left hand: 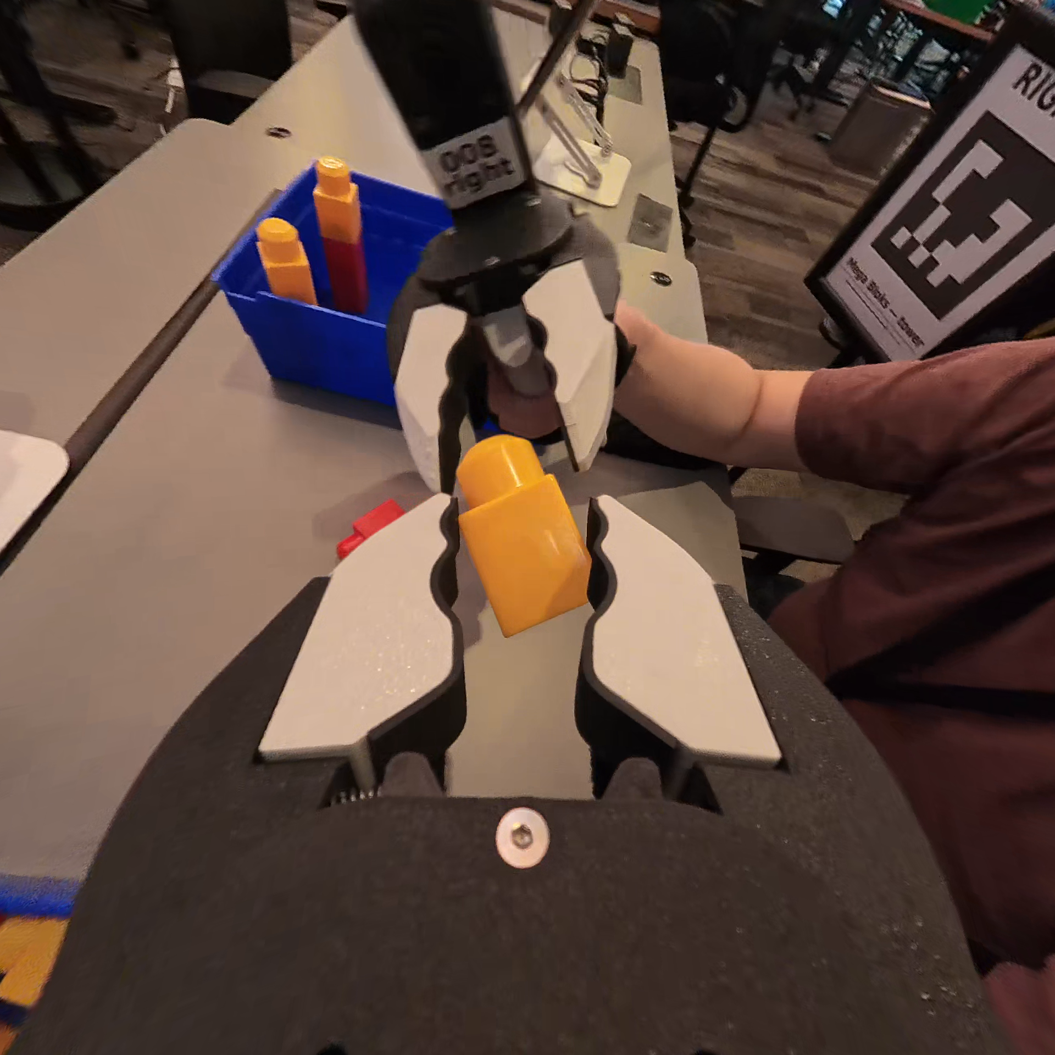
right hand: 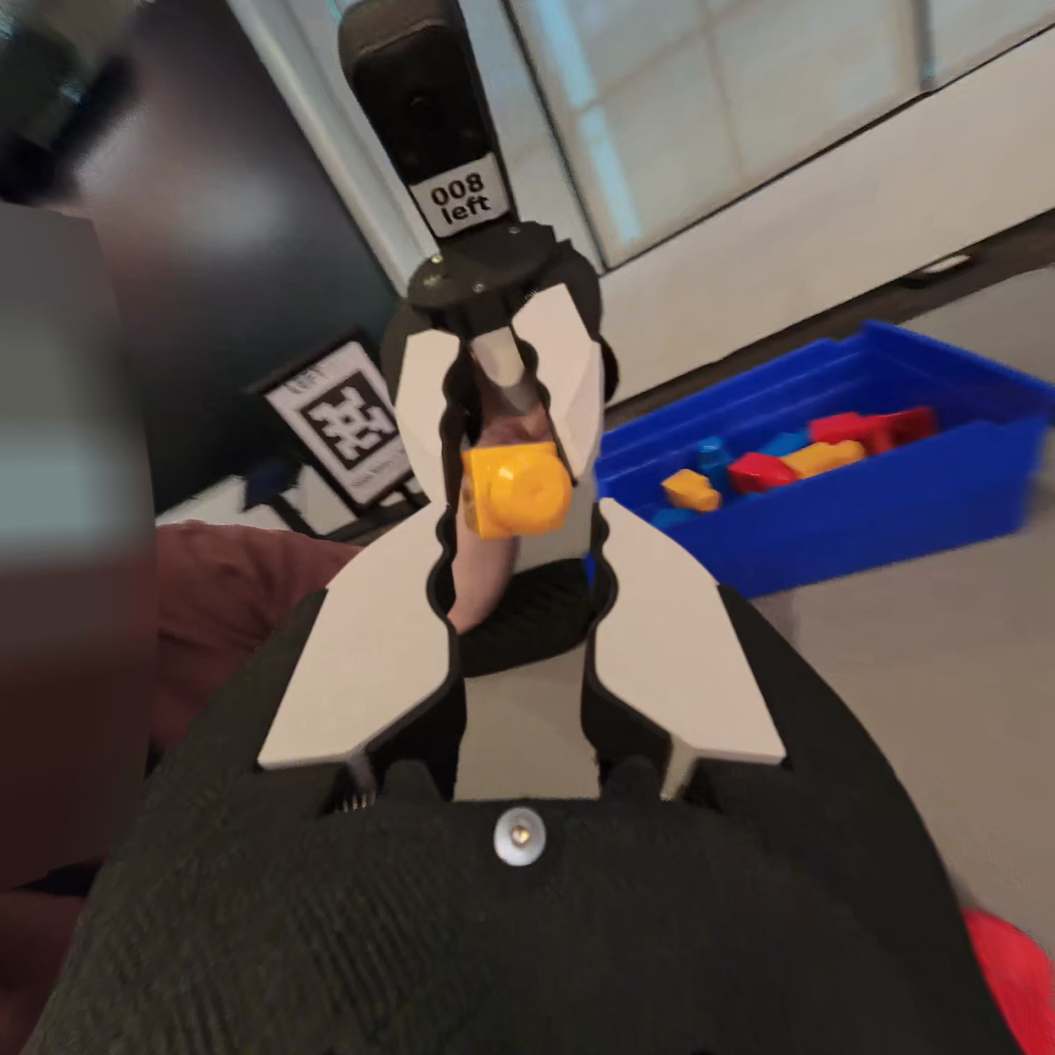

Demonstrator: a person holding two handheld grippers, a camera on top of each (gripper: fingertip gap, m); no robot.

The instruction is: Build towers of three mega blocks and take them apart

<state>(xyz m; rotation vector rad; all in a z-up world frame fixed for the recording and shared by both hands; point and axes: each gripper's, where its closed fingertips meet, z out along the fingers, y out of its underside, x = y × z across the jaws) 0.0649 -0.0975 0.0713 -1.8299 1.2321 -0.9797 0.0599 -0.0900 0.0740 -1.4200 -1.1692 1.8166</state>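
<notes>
Left hand-held gripper [left hand: 522,536] clamps orange block [left hand: 522,548]; right hand-held gripper [left hand: 508,456] open opposite; blue bin [left hand: 319,337] behind.

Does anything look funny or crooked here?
Yes. The orange block held in the left tool sits tilted, its stud leaning toward the right tool, which is open and empty. A red block lies tipped on its side on the table, apart from the blue bin.

Printed tags [left hand: 476,171] on right gripper [left hand: 508,469], left gripper [right hand: 514,488] — framed signs [left hand: 965,228] too.
</notes>
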